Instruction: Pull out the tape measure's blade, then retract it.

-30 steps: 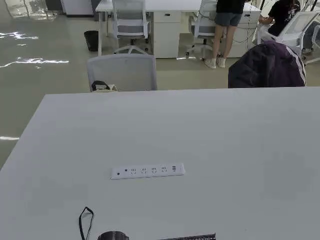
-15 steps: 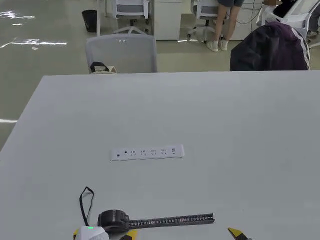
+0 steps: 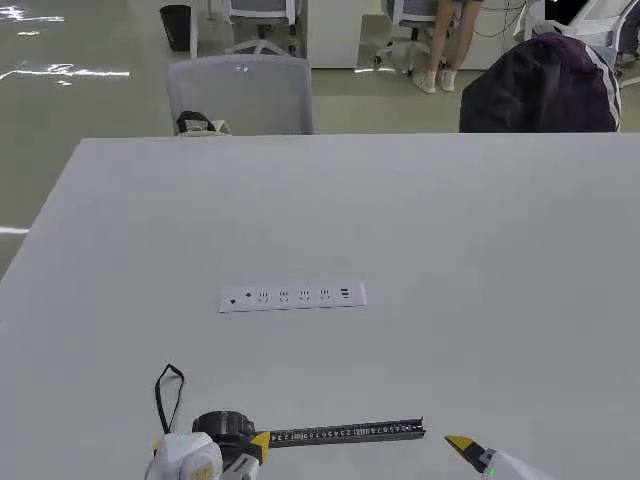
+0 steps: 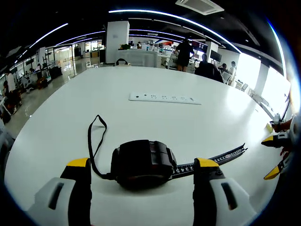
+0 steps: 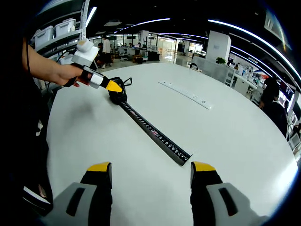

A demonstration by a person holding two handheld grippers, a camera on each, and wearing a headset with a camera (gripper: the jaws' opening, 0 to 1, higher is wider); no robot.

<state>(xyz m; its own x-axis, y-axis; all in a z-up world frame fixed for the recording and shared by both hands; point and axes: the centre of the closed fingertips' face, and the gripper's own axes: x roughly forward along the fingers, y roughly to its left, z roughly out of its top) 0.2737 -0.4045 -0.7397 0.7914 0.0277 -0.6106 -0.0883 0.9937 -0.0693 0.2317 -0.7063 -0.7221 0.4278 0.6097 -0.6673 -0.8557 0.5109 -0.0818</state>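
The tape measure (image 3: 225, 432) lay on the tabletop (image 3: 450, 250), close to the near edge, with its black case on the left. Its blade (image 3: 345, 434) was already pulled out and lay flat, pointing to the right. The blade looked just as long as it did a moment before, so nothing had pulled it further or let it slide back in. The strap (image 3: 165, 395) lay behind the case.

What had changed was mostly the head camera. It had tipped down, so the whole tape measure came into the picture. The left tongs (image 4: 142, 163) had also come up to the case. They stood wide open, one jaw on each side of it, holding nothing. The right tongs (image 5: 151, 165) were wide open and empty too, near the blade's free end but not touching it.

So the pulling-out part looked done, and the going-back part looked like it was yet to come. The left tongs seemed ready to hold the case for that. The power strip (image 3: 293, 297) lay well apart, farther up the tabletop.
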